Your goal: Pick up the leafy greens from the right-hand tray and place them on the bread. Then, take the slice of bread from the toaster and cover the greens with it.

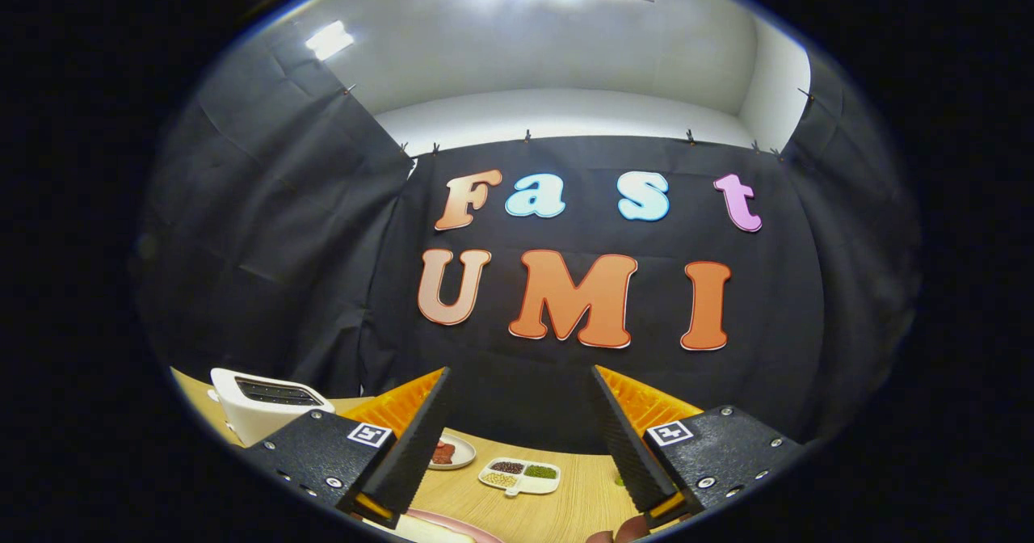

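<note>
The gripper (521,414) is held high and level, fingers spread wide with nothing between them. The toaster (262,404) stands beyond the left finger near the surface's (557,511) far left edge. The greens' tray cannot be made out; a green speck by the right finger may be them.

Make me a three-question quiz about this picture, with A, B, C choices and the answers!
1. Where is the toaster?
A. beyond the left finger
B. between the fingers
C. on the divided dish

2. How many sections of the divided dish hold food?
A. one
B. three
C. six

3. What is the gripper doing?
A. squeezing the toaster
B. open, holding nothing
C. shut on a plate

Answers: 1 A, it stands on the table past the left finger. 2 B, three fillings show. 3 B, the fingers stand wide apart with nothing between.
</note>
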Tool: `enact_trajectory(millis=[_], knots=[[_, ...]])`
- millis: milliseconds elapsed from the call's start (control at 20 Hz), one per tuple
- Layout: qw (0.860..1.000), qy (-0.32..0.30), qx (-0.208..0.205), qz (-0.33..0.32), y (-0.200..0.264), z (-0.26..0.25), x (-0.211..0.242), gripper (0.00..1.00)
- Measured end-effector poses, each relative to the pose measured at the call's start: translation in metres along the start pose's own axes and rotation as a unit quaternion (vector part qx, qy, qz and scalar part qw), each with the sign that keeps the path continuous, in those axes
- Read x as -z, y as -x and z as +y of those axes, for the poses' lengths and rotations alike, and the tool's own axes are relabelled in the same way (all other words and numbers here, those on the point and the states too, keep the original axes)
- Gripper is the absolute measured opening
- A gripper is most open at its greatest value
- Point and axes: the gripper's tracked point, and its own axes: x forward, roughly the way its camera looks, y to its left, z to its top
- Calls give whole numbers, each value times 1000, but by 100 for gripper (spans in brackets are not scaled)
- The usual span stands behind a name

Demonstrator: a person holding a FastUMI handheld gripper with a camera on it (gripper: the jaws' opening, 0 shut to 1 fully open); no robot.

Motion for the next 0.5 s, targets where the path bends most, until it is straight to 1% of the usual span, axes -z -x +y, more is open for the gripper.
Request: enact_trajectory(millis=[200,500], knots=[[1000,-16,8,5,3,-4,7,99],[999,-24,20,22,2,-12,19,99]])
